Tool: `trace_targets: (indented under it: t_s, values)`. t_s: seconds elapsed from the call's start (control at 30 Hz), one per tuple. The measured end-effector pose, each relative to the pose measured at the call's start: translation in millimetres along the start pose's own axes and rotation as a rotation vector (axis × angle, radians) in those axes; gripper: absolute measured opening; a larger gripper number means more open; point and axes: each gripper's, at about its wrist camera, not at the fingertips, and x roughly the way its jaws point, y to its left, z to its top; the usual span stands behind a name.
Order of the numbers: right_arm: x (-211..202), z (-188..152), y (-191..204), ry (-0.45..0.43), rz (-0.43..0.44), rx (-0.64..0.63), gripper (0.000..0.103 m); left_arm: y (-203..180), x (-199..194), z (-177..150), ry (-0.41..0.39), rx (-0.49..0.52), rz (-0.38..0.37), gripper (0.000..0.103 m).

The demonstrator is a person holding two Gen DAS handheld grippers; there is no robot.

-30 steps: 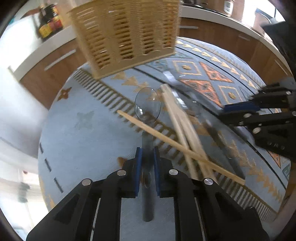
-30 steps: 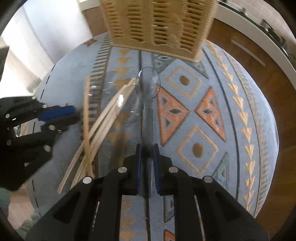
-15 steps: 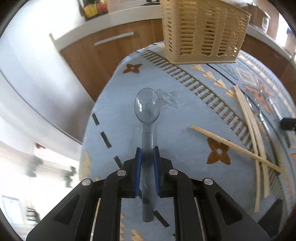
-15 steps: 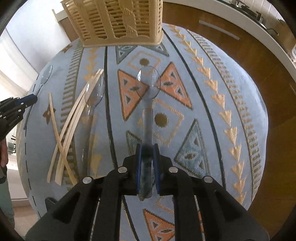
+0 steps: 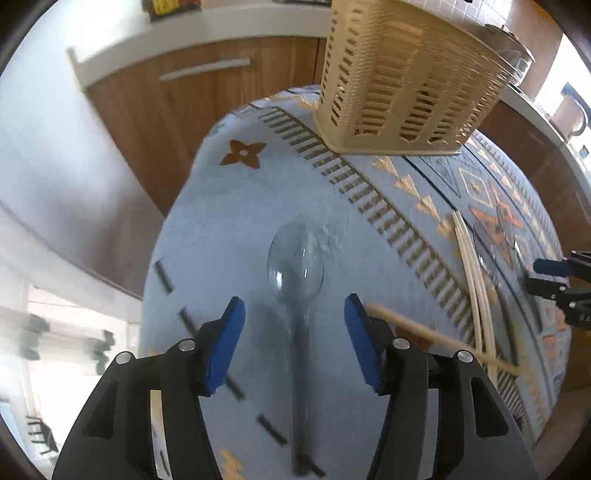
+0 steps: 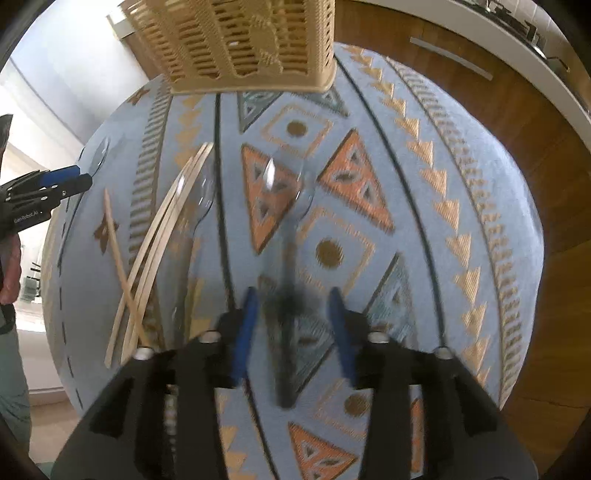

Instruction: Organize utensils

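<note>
My left gripper [image 5: 293,312] is open, its jaws on either side of a clear plastic spoon [image 5: 297,291] lying on the blue patterned cloth [image 5: 229,221] near the left edge. My right gripper [image 6: 291,299] is open over a second clear spoon [image 6: 286,206] on the cloth's orange triangles. A third clear spoon [image 6: 197,206] lies beside several wooden chopsticks [image 6: 155,243]. The beige slotted utensil basket [image 6: 236,40] stands at the far end, also in the left wrist view [image 5: 402,81].
Wooden cabinets with a white countertop [image 5: 207,33] run behind the table. Chopsticks [image 5: 476,280] lie to the right of my left gripper, one [image 5: 436,339] reaching under its right finger. The other gripper [image 5: 561,284] shows at the right edge.
Both grippers have opened and let go of their spoons, which now lie on the cloth. Both had carried the spoons away from the pile, left one leftward, right one rightward.
</note>
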Motion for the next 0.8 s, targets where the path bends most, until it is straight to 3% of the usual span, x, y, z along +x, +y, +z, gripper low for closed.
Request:
trace_targets:
  t_s: [0.23, 0.57, 0.63, 0.67, 0.7, 0.8]
  values:
    - [14.9, 38.8, 0.2, 0.033, -0.007, -0.008, 0.046, 5.8, 10.2, 19.8, 0.056, 0.027, -0.031, 0.055]
    - [25.3, 74.0, 9.6, 0.045, -0.040, -0.028, 0.047, -7.7, 22.0, 33.9, 0.097, 0.106, 0.004, 0.057]
    - [25.1, 76.4, 9.2, 0.035, -0.057, -0.031, 0.043, -10.5, 22.4, 33.1, 0.090, 0.119, 0.018, 0.057]
    - [23.9, 76.4, 8.4, 0.028, -0.069, -0.032, 0.033, -12.0, 22.8, 32.2, 0.084, 0.126, 0.028, 0.057]
    - [22.5, 76.8, 7.5, 0.025, -0.064, -0.025, 0.030, -13.7, 23.2, 31.1, 0.078, 0.135, 0.043, 0.057]
    - [23.1, 81.4, 5.1, 0.022, -0.056, -0.018, 0.030, -17.4, 21.8, 28.8, 0.062, 0.136, 0.055, 0.052]
